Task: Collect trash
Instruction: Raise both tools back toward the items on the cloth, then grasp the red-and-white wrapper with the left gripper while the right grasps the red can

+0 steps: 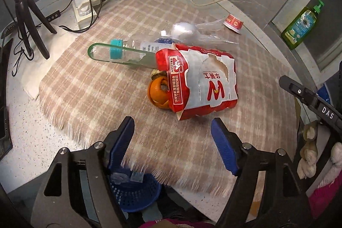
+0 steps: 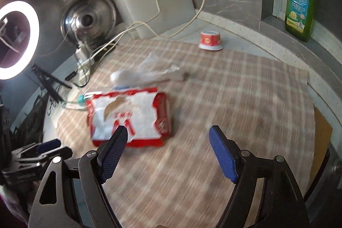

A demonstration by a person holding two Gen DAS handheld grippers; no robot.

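Left wrist view
- Your left gripper (image 1: 172, 123): jaws spread wide, nothing between them, over the near edge of the checked cloth (image 1: 102, 87).
- Trash pile: a torn red-and-white paper carton (image 1: 205, 82) lies mid-cloth; an orange peel (image 1: 159, 95) sits tucked against its left side, touching it.
- Behind the carton: a clear bottle with a teal cap (image 1: 116, 49), a clear plastic bag (image 1: 192, 32), and a green-rimmed clear strip (image 1: 119, 56) running under the carton's end.
- Far right: a small red-and-white cup (image 1: 234, 22) lies well apart from the pile.
- Bin: a blue basket (image 1: 136, 191) sits below the worktop (image 1: 27, 142) edge, under your left finger.

Right wrist view
- Your right gripper (image 2: 168, 133): jaws wide apart, empty, above bare cloth.
- Carton (image 2: 128, 114): just beyond your left finger; the view is blurred.
- Cup (image 2: 210, 40): at the cloth's far edge.
- Soap bottle (image 2: 300, 1): green, upright on the ledge at right.
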